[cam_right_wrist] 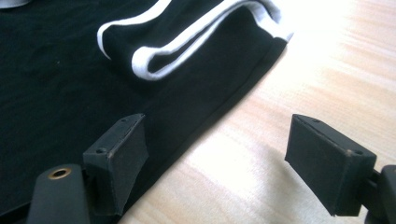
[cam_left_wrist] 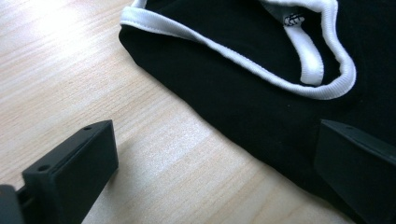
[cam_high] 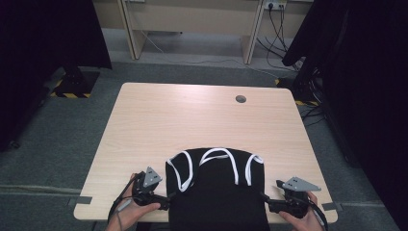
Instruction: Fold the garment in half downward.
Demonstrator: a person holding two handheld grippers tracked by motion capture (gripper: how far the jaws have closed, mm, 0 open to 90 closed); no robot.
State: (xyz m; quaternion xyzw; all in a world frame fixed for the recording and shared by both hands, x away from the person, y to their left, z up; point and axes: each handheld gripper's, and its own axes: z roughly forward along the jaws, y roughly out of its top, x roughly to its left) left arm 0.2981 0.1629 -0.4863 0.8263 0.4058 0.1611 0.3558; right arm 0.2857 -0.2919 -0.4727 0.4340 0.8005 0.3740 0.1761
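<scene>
A black sleeveless top with white trim [cam_high: 216,187] lies flat on the near middle of the wooden table [cam_high: 192,115], its lower part hanging over the front edge. My left gripper [cam_high: 166,198] sits at the garment's left edge with its jaws wide apart; in the left gripper view one jaw is over bare wood and the other over the black cloth [cam_left_wrist: 261,107], gripper [cam_left_wrist: 219,172] open. My right gripper [cam_high: 267,204] sits at the right edge, open [cam_right_wrist: 219,163], one jaw over the cloth [cam_right_wrist: 70,93], the other over wood. Neither pinches the fabric.
A small round cable hole [cam_high: 240,99] is in the table's far right part. Dark curtains [cam_high: 365,72] flank both sides. A wooden bench [cam_high: 192,19] and floor cables [cam_high: 284,43] lie beyond the table.
</scene>
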